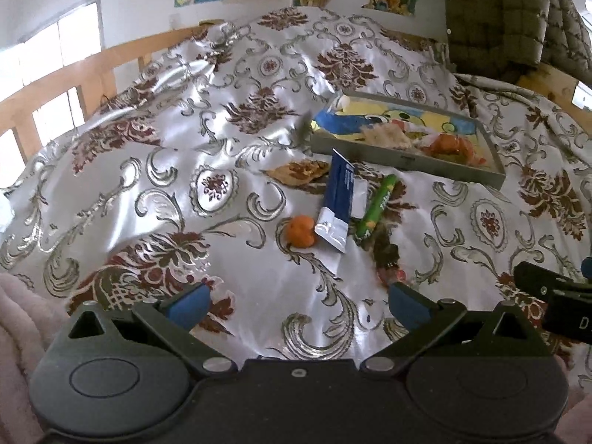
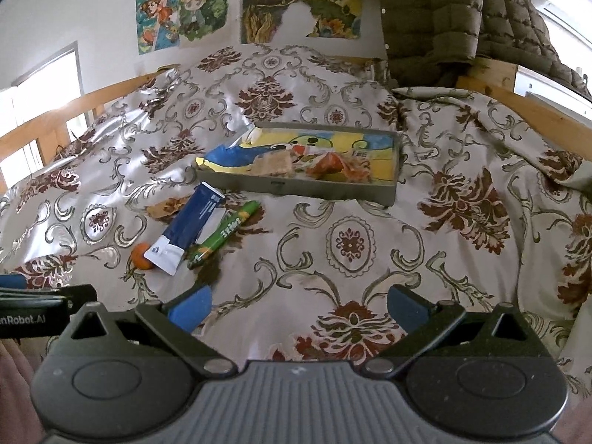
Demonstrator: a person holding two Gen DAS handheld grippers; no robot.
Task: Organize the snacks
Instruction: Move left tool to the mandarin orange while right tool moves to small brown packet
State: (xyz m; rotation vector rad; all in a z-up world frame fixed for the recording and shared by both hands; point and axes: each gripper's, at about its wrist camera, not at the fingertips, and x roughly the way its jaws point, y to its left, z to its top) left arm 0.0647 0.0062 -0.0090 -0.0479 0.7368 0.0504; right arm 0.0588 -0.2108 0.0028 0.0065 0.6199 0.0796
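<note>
Both sets of jaws stand spread wide and hold nothing: the left gripper [image 1: 298,305] and the right gripper [image 2: 298,307] each hang over bare bedspread [image 1: 229,118] near the front edge of the bed, side by side, each showing at the margin of the other's view. The loose snacks lie ahead in one cluster, between the grippers and the tray [image 2: 296,187]. From the left gripper the cluster sits almost straight ahead; from the right gripper it sits ahead and well to the left, so the left gripper is judged the nearer and better aligned. Nearest is the small orange fruit [image 1: 301,231], touching the lower end of the blue-and-white pouch [image 1: 336,203]. The pouch's long axis runs away from the jaws toward the tray, slightly tilted. Just beside it on the right lies the green stick pack [image 1: 375,209], roughly parallel, so a grasp across either narrow width should need little wrist rotation. A brown flat packet [image 1: 299,172] lies beyond, toward the tray's front left corner. The tray already holds several snacks on a cartoon-printed base. The printing on the pouch and stick pack is too small to read. The only legible text is "nRobot.AI" on the left gripper body in the right wrist view.
</note>
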